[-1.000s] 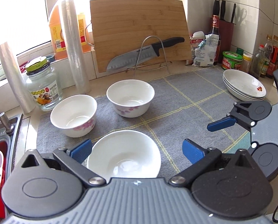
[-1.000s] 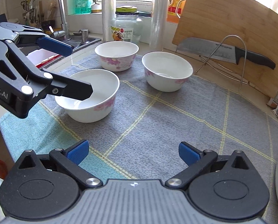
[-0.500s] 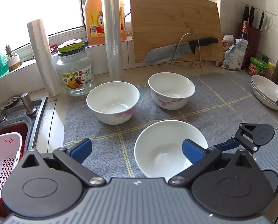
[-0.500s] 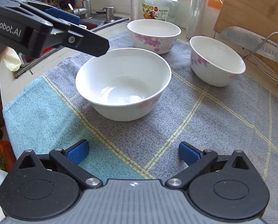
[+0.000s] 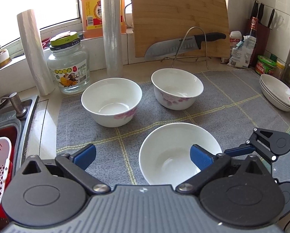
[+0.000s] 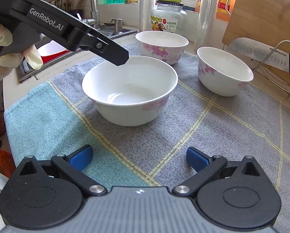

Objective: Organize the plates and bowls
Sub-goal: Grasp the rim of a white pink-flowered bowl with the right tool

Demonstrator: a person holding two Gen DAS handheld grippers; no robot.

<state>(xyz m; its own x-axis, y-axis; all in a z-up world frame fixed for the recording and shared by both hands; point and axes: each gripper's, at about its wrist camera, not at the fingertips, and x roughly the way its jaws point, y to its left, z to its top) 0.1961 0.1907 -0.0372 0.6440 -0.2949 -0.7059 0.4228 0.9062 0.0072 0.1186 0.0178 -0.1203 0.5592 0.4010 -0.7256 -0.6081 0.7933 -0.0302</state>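
White empty bowls (image 5: 111,102) on mat (image 6: 183,136), stacked plates (image 5: 279,95), both hand-held grippers (image 5: 143,155) (image 6: 139,158) apart.

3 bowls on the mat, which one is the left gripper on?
The front bowl, nearest the cameras: the open left gripper has one finger over its rim. The two bowls behind, by the jar and by the knife, stand untouched.

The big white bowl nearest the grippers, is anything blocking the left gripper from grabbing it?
Nothing visible blocks it. The left gripper hangs open right at the near white ceramic bowl, one blue pad over its rim already. The other two bowls stand apart, farther back.
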